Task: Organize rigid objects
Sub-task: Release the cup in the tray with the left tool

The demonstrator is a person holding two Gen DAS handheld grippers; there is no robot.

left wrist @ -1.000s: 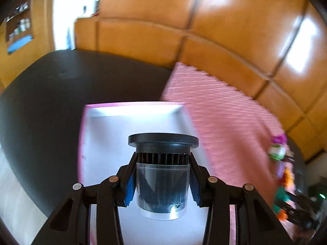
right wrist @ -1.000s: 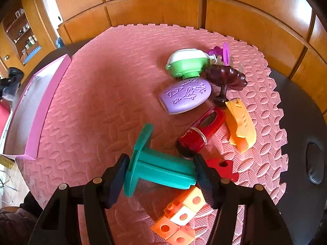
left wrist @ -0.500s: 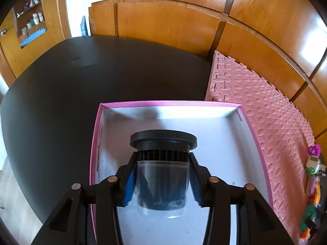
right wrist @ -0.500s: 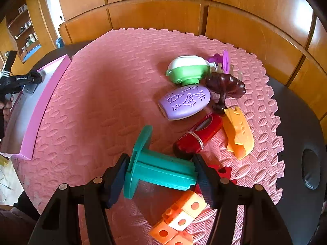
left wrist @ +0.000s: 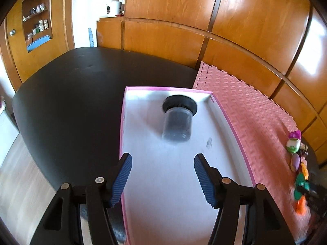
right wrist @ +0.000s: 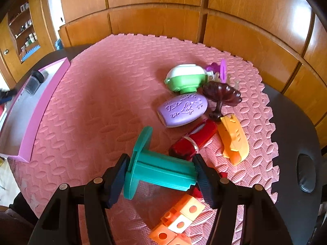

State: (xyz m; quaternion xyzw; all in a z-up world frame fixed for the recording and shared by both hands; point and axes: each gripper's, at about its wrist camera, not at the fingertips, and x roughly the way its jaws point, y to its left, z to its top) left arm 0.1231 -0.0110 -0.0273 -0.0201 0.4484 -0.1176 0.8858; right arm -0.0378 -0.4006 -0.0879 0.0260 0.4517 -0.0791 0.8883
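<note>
Pink-rimmed tray (left wrist: 231,122) holds the jar (left wrist: 177,122) beyond the just-opened, empty left claw (left wrist: 162,175).

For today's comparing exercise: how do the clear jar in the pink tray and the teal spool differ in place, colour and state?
The clear jar lies free in the pink tray; the teal spool sits over the pink mat, clamped in the right gripper. The jar is see-through with a black lid; the spool is solid teal. Both lie sideways.

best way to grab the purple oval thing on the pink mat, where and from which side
Probably grip the purple oval toy across its short width at the middle, coming from above. It lies flat with its embossed face up, long axis slanting; the green-and-white toy crowds its far side.
</note>
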